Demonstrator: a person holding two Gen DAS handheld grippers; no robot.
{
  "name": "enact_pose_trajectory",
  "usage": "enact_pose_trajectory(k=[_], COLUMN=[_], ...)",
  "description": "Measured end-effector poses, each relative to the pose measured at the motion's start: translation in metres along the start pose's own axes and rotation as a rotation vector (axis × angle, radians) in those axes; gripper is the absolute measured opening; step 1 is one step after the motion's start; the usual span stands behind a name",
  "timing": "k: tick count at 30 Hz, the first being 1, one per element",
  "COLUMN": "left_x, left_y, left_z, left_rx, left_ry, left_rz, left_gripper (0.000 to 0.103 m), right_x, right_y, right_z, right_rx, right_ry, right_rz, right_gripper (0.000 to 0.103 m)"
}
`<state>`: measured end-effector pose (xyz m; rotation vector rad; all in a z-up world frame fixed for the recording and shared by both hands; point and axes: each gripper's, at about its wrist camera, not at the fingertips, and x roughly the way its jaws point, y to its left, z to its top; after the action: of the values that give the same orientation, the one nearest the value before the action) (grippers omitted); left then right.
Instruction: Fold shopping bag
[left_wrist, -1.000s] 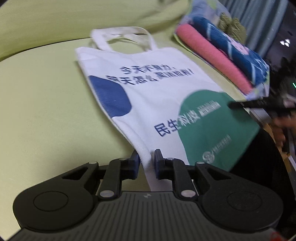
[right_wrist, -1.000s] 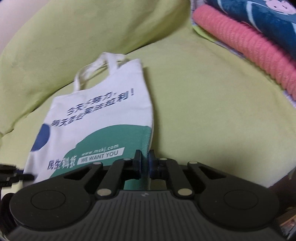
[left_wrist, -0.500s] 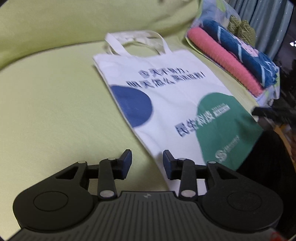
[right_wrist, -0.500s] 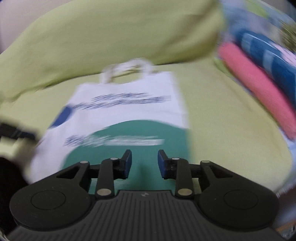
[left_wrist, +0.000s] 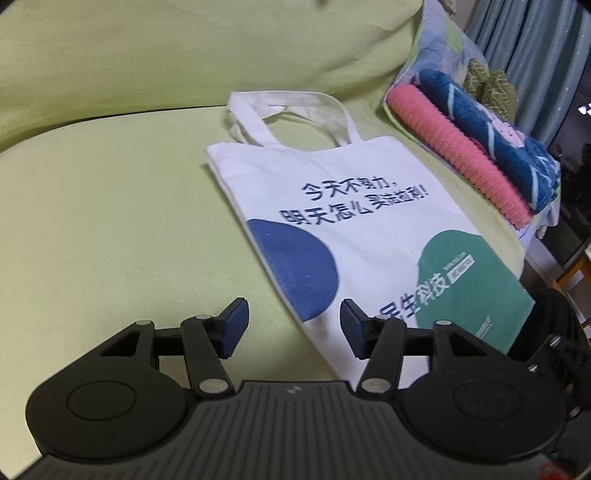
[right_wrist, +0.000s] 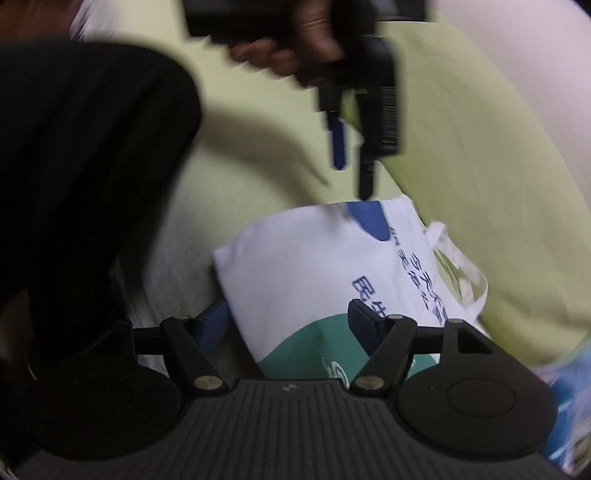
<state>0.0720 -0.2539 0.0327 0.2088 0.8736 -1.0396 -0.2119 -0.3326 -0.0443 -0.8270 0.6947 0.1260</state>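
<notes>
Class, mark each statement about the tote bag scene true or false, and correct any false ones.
1. The tote bag lies flat and unfolded on the green cushion. True.
2. The left tool is clamped on the bag's edge. False: it is open, holding nothing.
3. The bag's handles point toward the backrest. True.
4. The right tool is shut. False: it is open over the bag's bottom edge.
5. The pink towel lies on the bag. False: it lies beside it.

Green sofa cushion (left_wrist: 110, 229) carries flat shopping bag (left_wrist: 354, 229), folded towels (left_wrist: 480, 162)
</notes>
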Motion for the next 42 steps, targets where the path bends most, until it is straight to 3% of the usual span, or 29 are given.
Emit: enact_pose_trajectory(k=[3,4,5,6,13,15,17,21,27,33,42], left_x=[0.001,0.001,0.001,0.001,-0.006,-0.005,-0.002,0.006,0.014,0.041,0.063], left_y=[-0.002,-0.002,-0.001,0.000,0.014,0.019,0.025,0.035,0.058,0.036,-0.027], left_z=[-0.002,-0.003,-0.004,-0.004,-0.007,-0.005,-0.001,0.012,0.034,0.051,0.075], left_rx=[0.004,0.003,0.002,0.002,0.001,-0.004,-0.025,-0.086,-0.173,-0.066,0.062], left_ry=[-0.003,-0.003,-0.004,-0.005,-0.021,-0.019,-0.020,-0.053,-0.158,-0.105,-0.128], left_rz=[-0.011,-0.013,-0.015,-0.014,0.010,0.015,-0.001,-0.054,-0.020,0.002,-0.046], left_gripper=[0.058,0.058,0.058,0.058,0.058,0.058,0.058,0.058,0.059,0.059,0.061], right_x=[0.014,0.019,0.023,0.023,-0.006,-0.012,-0.015,-0.022,-0.044,-0.063,-0.075], right_y=[0.008,0.012,0.015,0.015,-0.026,-0.037,-0.043,-0.063,-0.104,-0.123,-0.139], right_z=[0.003,0.004,0.005,0.007,0.012,0.010,0.009,0.003,-0.030,-0.060,-0.109], right_rx=[-0.058,-0.082,-0.101,-0.096,0.206,0.274,0.316,0.474,0.800,0.980,1.223], right_ry=[0.011,0.012,0.010,-0.001,-0.103,-0.116,-0.124,-0.133,-0.141,-0.178,-0.196], right_rz=[-0.010,-0.012,-0.014,-0.012,-0.028,-0.038,-0.040,-0.036,-0.065,-0.080,-0.126], right_gripper=[0.064,0.059,0.046,0.040,0.031,0.022,0.003,0.001,0.001,0.001,0.001])
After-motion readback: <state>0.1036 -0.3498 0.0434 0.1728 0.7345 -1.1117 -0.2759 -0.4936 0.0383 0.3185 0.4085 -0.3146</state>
